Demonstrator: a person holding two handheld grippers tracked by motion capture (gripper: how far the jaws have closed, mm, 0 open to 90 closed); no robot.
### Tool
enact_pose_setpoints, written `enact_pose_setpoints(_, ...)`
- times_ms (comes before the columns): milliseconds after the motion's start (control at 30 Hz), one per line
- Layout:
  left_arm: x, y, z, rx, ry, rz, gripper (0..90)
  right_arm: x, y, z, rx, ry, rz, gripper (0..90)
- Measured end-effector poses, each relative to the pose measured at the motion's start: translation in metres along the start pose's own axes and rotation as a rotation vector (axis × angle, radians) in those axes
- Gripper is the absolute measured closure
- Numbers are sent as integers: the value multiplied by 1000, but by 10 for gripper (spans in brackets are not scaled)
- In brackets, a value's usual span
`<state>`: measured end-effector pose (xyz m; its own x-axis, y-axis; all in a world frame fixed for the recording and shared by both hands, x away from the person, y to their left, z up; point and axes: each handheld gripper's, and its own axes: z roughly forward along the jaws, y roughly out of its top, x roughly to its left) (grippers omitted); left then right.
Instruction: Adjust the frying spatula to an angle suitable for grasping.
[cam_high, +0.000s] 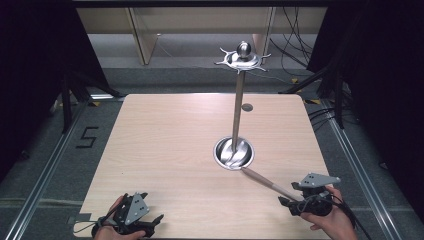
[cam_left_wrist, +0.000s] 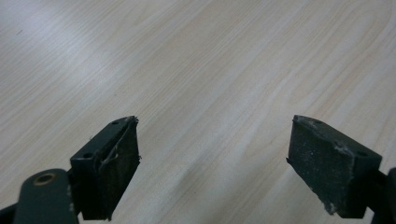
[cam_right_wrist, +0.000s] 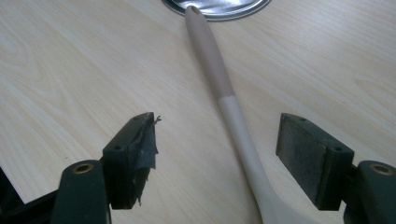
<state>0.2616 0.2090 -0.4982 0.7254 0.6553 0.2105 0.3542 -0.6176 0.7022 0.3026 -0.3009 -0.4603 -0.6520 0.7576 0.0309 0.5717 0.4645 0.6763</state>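
A wooden spoon (cam_right_wrist: 219, 88) lies flat on the bench (cam_high: 165, 150), near its front right corner. Its long axis runs on a diagonal in the high view: the handle end points up and left toward the round metal base (cam_high: 234, 153) of a stand, and the other end points down and right toward the person's right hand (cam_high: 334, 220). The handle is two-toned, darker pinkish-tan on the half toward the base and pale cream on the half nearer the hand. The tip of the handle rests at the rim of the base, touching it or just short of it. In the right gripper view the spoon widens at the bottom edge, where the bowl begins.

The right hand-held gripper (cam_right_wrist: 217, 149) is released: its two black jaws stand apart on either side of the cream part of the handle, with a visible gap between each pad and the wood. The spoon lies nearer the right-hand pad in that view.

The left hand-held gripper (cam_left_wrist: 212, 158) sits at the front left of the bench, well apart from the spoon. Its jaws are also spread wide, with bare wood grain between them.

From the base a thin metal pole (cam_high: 237, 107) rises upright, topped by a ball (cam_high: 243, 49) above a ring of short hooks.
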Motion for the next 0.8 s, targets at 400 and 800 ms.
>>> enact_pose_setpoints(400,0,0,1,-10,6,-15,159,-3,21,18,37,27,-29,333)
enact_pose_setpoints(800,0,0,1,-8,5,-12,159,-8,47,37,125,31,-70,391)
